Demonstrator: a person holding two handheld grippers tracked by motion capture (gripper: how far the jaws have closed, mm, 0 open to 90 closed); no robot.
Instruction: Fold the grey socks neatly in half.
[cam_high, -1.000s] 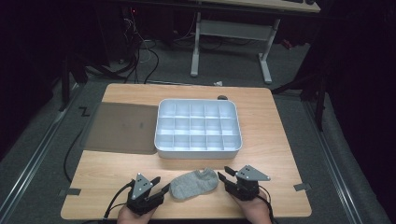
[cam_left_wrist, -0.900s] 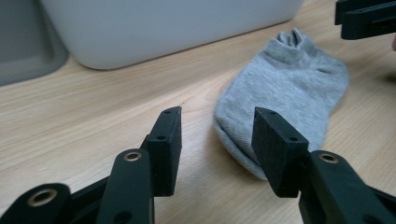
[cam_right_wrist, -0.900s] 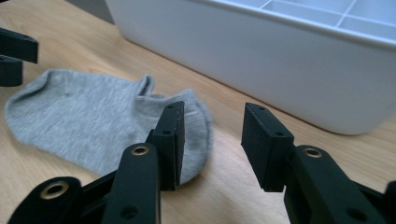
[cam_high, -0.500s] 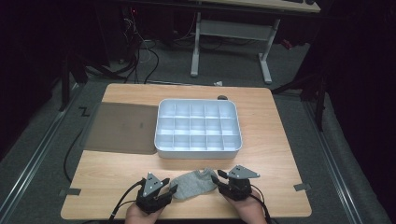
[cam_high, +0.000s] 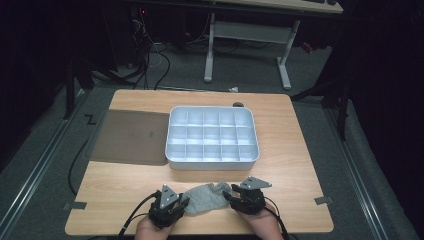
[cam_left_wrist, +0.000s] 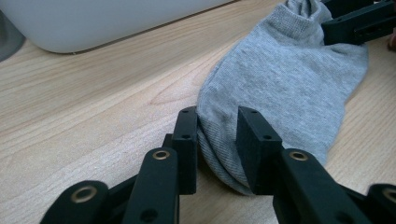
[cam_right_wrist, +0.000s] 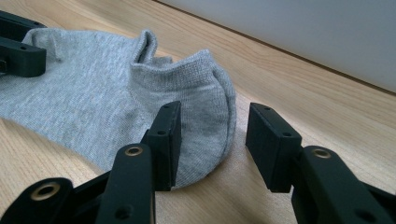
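Grey ankle sock (cam_high: 206, 198) flat on the table, just in front of the white divided tray (cam_high: 212, 135): left gripper (cam_left_wrist: 217, 140), jaws closing, pinches its toe; right gripper (cam_right_wrist: 212, 140), jaws opening, straddles its heel with 1 jaw clear.

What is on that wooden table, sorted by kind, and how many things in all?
Grey sock: 1
White compartment tray: 1
Dark mat: 1
Hand-held grippers: 2, left hand-held gripper and right hand-held gripper
Total: 5
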